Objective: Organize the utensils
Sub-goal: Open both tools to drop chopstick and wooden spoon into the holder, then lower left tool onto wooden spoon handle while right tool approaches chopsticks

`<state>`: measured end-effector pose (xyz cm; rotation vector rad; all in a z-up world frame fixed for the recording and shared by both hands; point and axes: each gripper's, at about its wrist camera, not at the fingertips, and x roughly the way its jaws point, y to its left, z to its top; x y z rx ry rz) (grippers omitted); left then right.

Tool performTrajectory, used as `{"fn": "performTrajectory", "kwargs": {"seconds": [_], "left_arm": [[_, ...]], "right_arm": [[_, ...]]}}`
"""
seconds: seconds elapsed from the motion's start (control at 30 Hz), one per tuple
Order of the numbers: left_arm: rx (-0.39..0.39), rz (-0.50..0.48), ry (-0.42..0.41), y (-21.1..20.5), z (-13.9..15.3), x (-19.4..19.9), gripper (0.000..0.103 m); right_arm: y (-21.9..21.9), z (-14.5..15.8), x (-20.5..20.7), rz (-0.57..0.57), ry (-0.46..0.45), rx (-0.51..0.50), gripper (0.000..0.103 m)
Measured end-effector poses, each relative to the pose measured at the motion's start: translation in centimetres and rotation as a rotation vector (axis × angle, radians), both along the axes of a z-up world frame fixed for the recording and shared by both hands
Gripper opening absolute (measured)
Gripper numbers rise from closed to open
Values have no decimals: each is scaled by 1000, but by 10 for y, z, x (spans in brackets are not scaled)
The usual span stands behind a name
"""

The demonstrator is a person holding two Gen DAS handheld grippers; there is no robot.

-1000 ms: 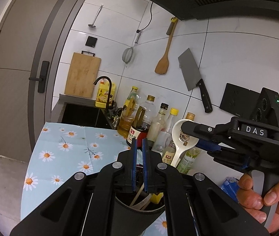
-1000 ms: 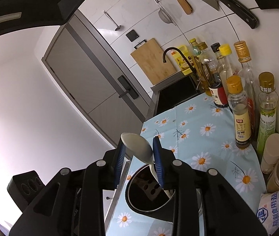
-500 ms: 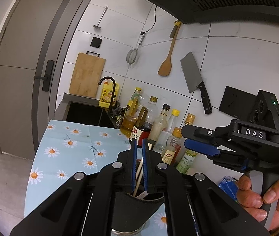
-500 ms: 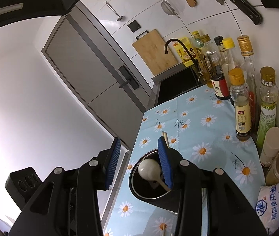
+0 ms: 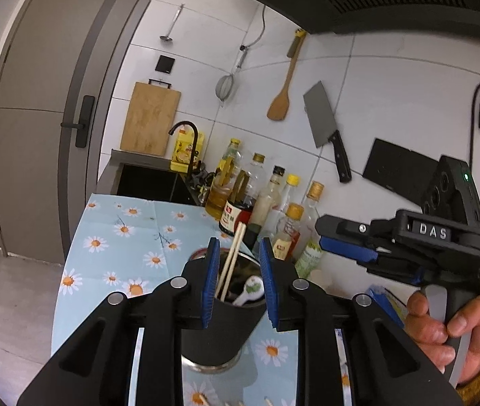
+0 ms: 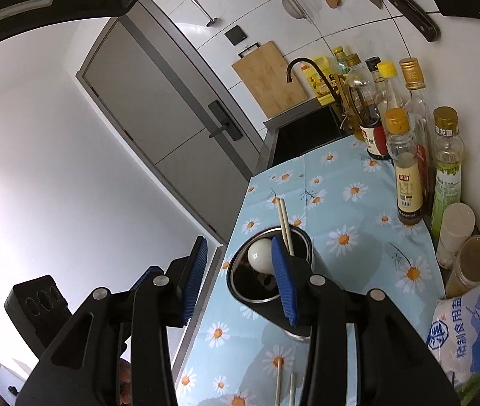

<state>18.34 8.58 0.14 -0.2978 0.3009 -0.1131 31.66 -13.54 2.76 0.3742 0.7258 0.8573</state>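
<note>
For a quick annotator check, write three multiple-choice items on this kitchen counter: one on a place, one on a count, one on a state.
1. Where is the white spoon?
A. Hanging on the wall
B. Inside the black utensil holder
C. In the sink

2. How many chopsticks stand in the holder?
A. Two
B. Five
C. None

3. How is the left tool?
A. Shut on the chopsticks
B. Shut on a bottle
C. Open, gripping nothing

Answers: 1 B, its bowl shows above the holder's rim. 2 A, a pair leans against the rim. 3 C, its jaws have just been opening and the pads stand clear of the chopsticks.
</note>
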Motion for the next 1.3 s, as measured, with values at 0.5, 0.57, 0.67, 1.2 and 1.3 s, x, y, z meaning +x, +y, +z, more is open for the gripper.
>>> {"fn": "performTrajectory", "kwargs": {"seconds": [0.5, 0.57, 0.67, 1.2, 1.3], "left_arm": [[64, -137, 214, -22, -15, -39, 27], [65, -156, 252, -25, -21, -43, 27], [77, -173, 310, -30, -33, -46, 27], [154, -343, 744, -70, -111, -42, 27], [192, -375, 827, -80, -125, -42, 27]], "right_arm": [[-33, -12, -37, 68, 117, -109, 43], [-36, -20, -41, 82, 147, -134, 43], [-40, -34, -44, 92, 208, -160, 47], [-60, -108, -69, 154, 453, -345, 48], [-62, -121, -73, 172, 483, -367, 48]]}}
